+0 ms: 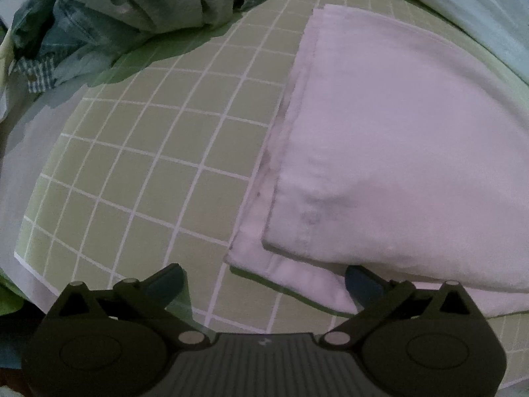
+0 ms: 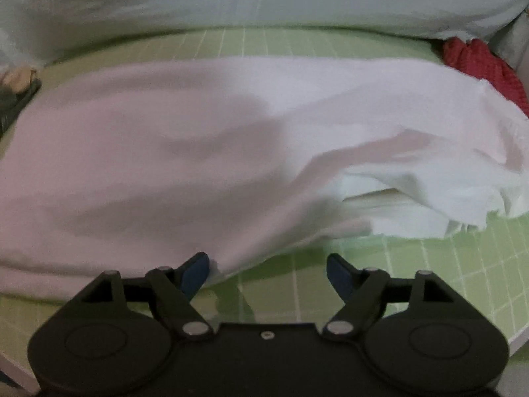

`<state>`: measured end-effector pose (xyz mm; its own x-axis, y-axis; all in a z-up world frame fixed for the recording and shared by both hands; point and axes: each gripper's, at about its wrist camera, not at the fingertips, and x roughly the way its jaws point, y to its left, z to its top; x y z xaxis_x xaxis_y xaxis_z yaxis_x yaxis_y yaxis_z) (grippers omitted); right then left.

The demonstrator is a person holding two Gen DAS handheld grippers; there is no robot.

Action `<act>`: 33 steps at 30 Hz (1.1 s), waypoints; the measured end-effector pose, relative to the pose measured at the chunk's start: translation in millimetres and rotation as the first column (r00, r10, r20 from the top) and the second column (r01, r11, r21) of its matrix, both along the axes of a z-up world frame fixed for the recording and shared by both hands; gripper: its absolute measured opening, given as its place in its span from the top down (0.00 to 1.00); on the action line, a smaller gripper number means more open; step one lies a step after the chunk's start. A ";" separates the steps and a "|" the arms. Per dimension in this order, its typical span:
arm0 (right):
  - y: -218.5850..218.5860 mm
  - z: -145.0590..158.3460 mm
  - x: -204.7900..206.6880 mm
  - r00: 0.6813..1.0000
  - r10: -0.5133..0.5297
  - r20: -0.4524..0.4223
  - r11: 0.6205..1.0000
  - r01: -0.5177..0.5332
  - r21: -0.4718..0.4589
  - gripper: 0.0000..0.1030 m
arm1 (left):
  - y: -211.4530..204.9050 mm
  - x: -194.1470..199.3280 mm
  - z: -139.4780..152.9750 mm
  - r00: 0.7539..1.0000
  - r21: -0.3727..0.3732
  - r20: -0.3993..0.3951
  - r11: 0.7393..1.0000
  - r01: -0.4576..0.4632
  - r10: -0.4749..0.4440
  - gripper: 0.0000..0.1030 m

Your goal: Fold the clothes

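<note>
1. Blur softens both views, so seams and hems on the white garment [image 1: 396, 139] are hard to trace; in the left wrist view it lies folded in at least two layers on the green gridded mat [image 1: 158, 172], and its right side runs out of frame.
2. In the right wrist view the white garment [image 2: 165, 152] spreads across most of the mat [image 2: 446, 264]; its right end is rumpled and lifted, with a paler layer showing beneath, and what lies under that fold cannot be made out.
3. A red cloth [image 2: 479, 66] at the far right is cut off by the frame edge.
4. A heap of grey and blue clothes [image 1: 109, 23] sits at the far left corner of the mat, partly out of view; a dark object beside it at the top edge is too cropped to identify.
5. The left gripper [image 1: 264, 281] has its jaws wide apart, holding nothing; its right fingertip overlaps the garment's near corner, though contact is uncertain.
6. The right gripper [image 2: 267, 271] is also spread apart and empty; its left fingertip sits at the garment's near hem.
7. Bare mat lies left of the garment's long edge, between it and the heap, and again at the near right in the right wrist view.
8. A pale sheet [image 2: 264, 3] borders the mat's far side.
</note>
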<state>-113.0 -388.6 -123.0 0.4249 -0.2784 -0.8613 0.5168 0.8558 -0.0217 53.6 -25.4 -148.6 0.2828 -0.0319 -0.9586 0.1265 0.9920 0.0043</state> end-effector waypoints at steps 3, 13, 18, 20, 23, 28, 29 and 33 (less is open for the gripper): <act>0.5 -3.0 -5.6 1.000 -0.017 -0.021 1.000 0.018 0.022 0.23 | 0.5 -2.2 -0.2 1.000 0.000 0.010 1.000 0.003 -0.003 0.00; -0.1 10.8 -20.9 0.995 -0.096 0.025 0.995 0.096 0.002 0.23 | 20.3 -11.9 40.1 0.983 -0.172 0.167 0.984 -0.050 0.079 0.09; 3.1 13.7 -18.6 0.992 -0.121 0.044 0.993 0.120 0.011 0.23 | 22.8 -6.8 46.6 0.979 -0.304 0.174 0.952 -0.046 0.103 0.27; 1.4 11.7 -17.3 0.992 -0.120 0.037 0.993 0.119 0.017 0.23 | 16.0 -4.0 38.1 0.985 -0.292 0.158 0.956 -0.027 0.076 0.41; 1.8 10.7 -16.4 0.993 -0.115 0.030 0.993 0.115 0.015 0.23 | 6.1 -4.1 28.9 0.988 -0.259 0.151 0.966 -0.002 0.043 0.79; 2.8 13.1 -23.3 0.991 -0.128 0.035 0.992 0.128 -0.007 0.23 | 29.6 -10.6 50.4 0.971 -0.294 0.213 0.955 -0.039 0.105 1.00; 2.2 14.4 -26.1 0.990 -0.138 0.037 0.990 0.138 -0.010 0.23 | 37.4 -13.2 59.4 0.963 -0.308 0.234 0.950 -0.055 0.132 0.99; -2.8 17.7 -39.1 0.982 -0.182 0.049 0.983 0.183 -0.016 0.23 | 67.6 -17.8 75.6 0.954 -0.399 0.214 0.910 -0.112 0.211 0.99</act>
